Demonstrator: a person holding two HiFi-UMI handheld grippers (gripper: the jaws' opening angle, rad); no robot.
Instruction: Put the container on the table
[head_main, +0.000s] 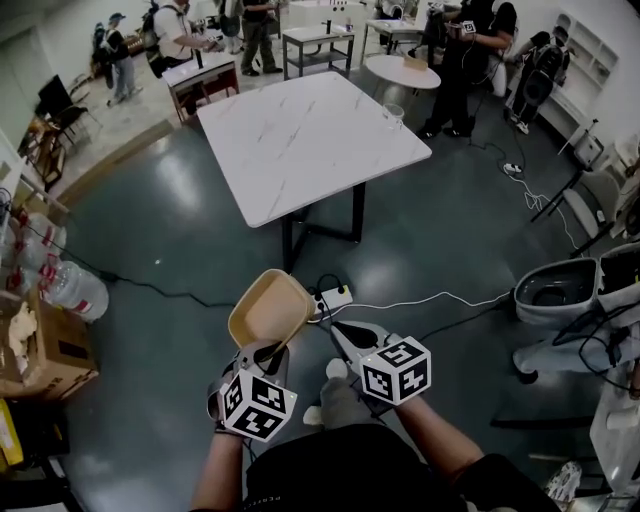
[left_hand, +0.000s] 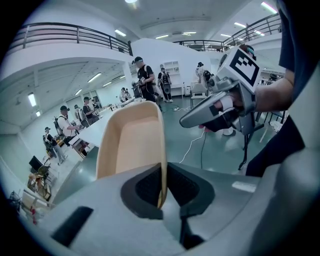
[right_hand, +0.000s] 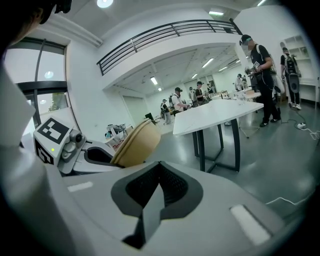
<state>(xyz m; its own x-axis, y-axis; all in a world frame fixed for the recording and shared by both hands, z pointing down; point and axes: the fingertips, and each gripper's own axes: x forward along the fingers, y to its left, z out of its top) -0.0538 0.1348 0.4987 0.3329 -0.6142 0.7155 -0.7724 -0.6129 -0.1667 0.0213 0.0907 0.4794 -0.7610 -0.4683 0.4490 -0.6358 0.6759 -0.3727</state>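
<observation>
A tan, shallow container (head_main: 269, 306) hangs in the air over the dark floor, held by its near rim in my left gripper (head_main: 262, 352), which is shut on it. In the left gripper view the container (left_hand: 132, 142) stands on edge, its rim pinched between the two dark pads. My right gripper (head_main: 340, 334) is beside it, shut with nothing between its jaws; from its own camera the container (right_hand: 136, 144) shows at the left. The white marble-topped table (head_main: 310, 140) stands ahead, a short way off, and also shows as the table (right_hand: 217, 112) in the right gripper view.
A clear glass (head_main: 392, 117) stands near the table's right edge. A power strip (head_main: 334, 298) and white cable lie on the floor under the container. Cardboard boxes (head_main: 45, 350) and plastic bottles sit at the left, a grey machine (head_main: 565, 290) at the right. Several people stand at the back.
</observation>
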